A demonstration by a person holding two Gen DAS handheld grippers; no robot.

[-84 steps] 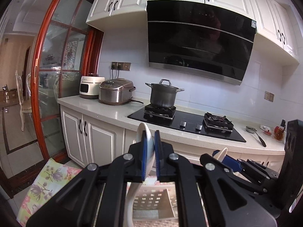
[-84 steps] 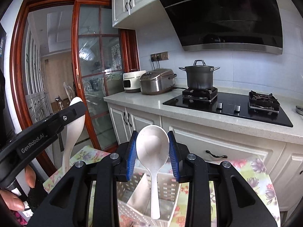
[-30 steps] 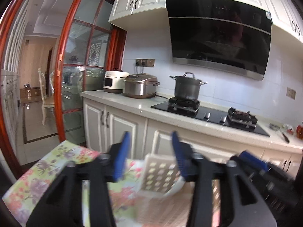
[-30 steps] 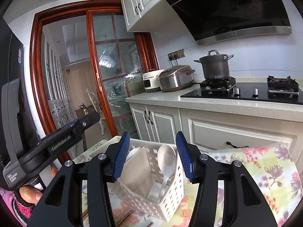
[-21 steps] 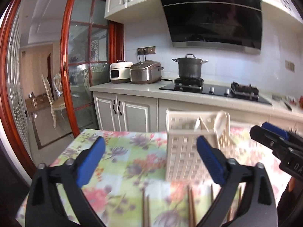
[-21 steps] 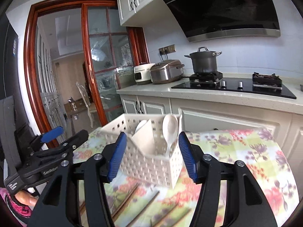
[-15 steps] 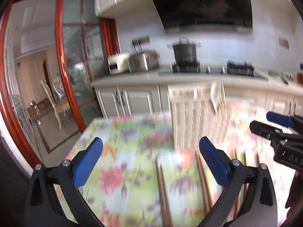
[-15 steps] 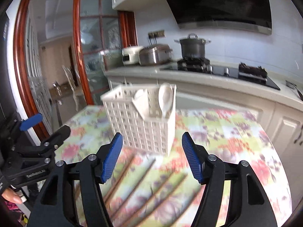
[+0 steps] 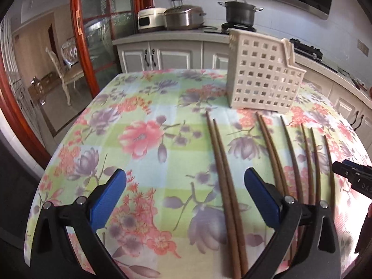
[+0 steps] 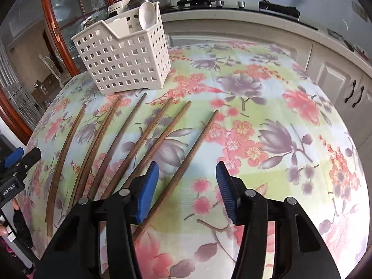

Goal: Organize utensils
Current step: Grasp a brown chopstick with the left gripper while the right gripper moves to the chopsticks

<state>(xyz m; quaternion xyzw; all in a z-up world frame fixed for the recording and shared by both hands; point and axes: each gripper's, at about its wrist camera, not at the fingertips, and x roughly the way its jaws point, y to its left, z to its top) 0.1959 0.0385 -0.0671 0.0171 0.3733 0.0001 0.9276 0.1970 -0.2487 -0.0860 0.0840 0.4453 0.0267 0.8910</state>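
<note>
The left hand-held gripper [image 9: 184, 191] hangs over the flowered cloth [image 9: 148, 137] covering the bench, its blue pads spread wide and gripping nothing; a pair of brown chopsticks [image 9: 224, 186] lies on the cloth between them, running from the middle of the left wrist view down to its lower edge. More chopsticks fan out to the right of that pair, toward the right side of the frame. A white perforated basket [image 9: 262, 79] stands upright on the cloth in the upper right of the left wrist view, just beyond the far tips of the sticks. In the right wrist view the same basket sits at the upper left, with a white spoon [image 10: 146, 15] standing in its rear corner. The right hand-held gripper [image 10: 187, 191] is at the lower middle of its frame, pads about half apart and closing, pressing on nothing; the rightmost single chopstick [image 10: 186, 165] runs diagonally into the gap, close to the left pad. The other sticks spread across the left half of that frame, and the tip of the left gripper shows at its left edge.
</note>
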